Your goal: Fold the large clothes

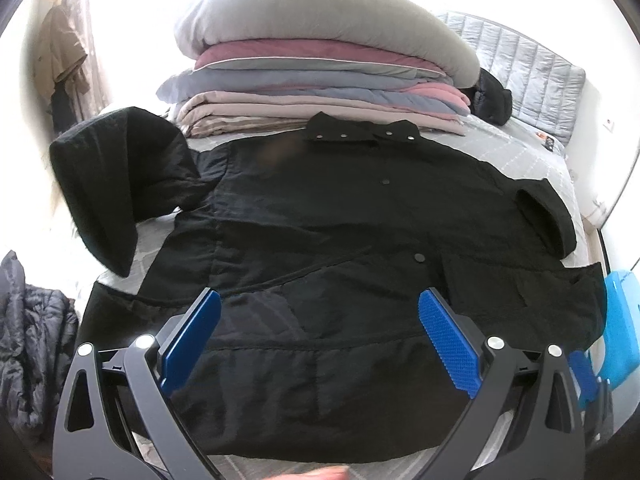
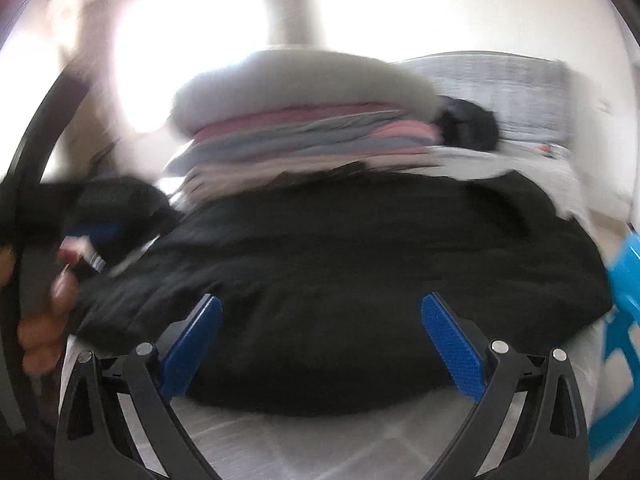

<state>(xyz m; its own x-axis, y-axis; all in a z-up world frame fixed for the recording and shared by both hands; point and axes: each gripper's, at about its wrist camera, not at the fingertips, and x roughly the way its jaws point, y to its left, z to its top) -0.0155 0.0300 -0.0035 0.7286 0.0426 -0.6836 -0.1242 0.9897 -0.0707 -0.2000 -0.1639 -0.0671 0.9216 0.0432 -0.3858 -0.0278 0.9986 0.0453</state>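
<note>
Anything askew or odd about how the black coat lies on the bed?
The black coat lies mostly flat, but one sleeve is bunched up instead of spread flat. Both tongs are open and hold nothing.

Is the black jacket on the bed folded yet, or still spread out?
Mostly spread: the black jacket lies flat, front up, hem near the camera; only its right-side sleeve is turned in.

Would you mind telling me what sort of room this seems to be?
Most likely a bedroom. A black jacket lies spread on a bed with a quilted grey headboard, behind a stack of folded bedding. Both grippers, left and right, are open above it.
</note>
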